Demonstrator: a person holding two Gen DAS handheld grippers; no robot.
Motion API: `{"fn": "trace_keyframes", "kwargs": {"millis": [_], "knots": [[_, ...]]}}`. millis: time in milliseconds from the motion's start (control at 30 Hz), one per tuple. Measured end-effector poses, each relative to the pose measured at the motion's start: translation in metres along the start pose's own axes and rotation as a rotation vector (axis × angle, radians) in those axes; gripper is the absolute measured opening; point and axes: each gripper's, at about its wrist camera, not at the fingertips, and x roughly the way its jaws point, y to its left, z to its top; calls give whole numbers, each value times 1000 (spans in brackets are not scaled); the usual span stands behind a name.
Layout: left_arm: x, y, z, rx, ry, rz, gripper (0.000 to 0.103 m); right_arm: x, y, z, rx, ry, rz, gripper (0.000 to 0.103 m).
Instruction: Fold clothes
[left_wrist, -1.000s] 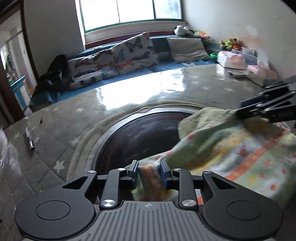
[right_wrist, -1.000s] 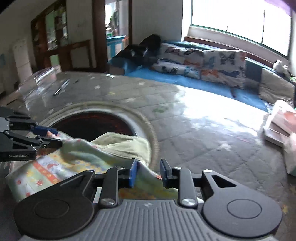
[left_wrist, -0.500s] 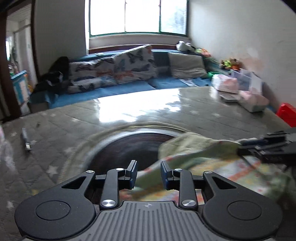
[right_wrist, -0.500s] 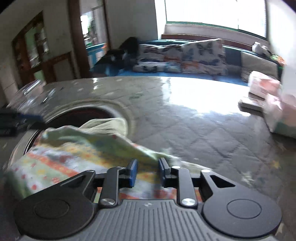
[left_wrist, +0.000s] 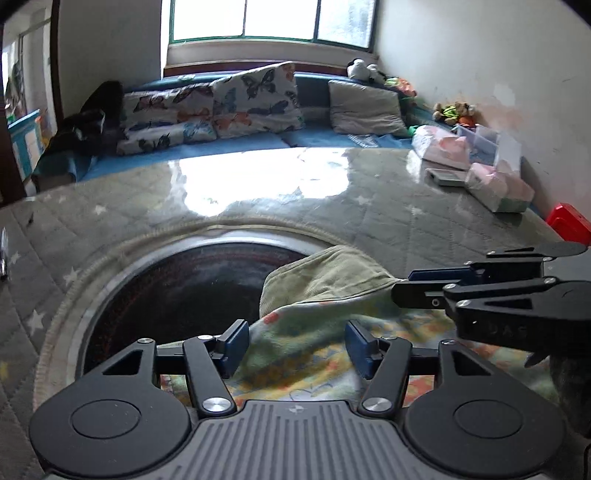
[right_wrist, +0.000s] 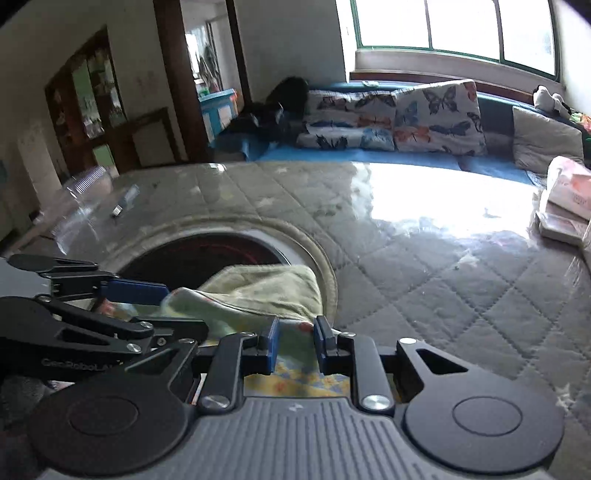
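Quilted table (left_wrist: 388, 221), left gripper (left_wrist: 297, 349) agape over garment (left_wrist: 321, 291), right gripper (right_wrist: 295, 345) pinching hem.

A lived-in home, a sitting room by the look of it. A blue window seat (left_wrist: 303, 138) under a wide window (left_wrist: 269, 18) carries butterfly-print cushions (left_wrist: 255, 98) and soft toys (left_wrist: 364, 68). A quilted, star-patterned table (right_wrist: 424, 258) with a round dark inset (left_wrist: 177, 295) fills the foreground; a doorway (right_wrist: 205, 74) opens beyond.
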Motion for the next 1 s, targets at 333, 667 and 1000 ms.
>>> {"fn": "trace_keyframes", "kwargs": {"millis": [333,667,1000], "knots": [[-27,3,-11,-6,-55,14,83,-28,18,-15,-64,-13,22,49],[-54,-2,-50,43,-74,103,94,-40,42,-43,-133,-34,-7,68],[-68,1,-78,47,-94,147,101,-59,58,-67,-204,-75,-50,76]]}}
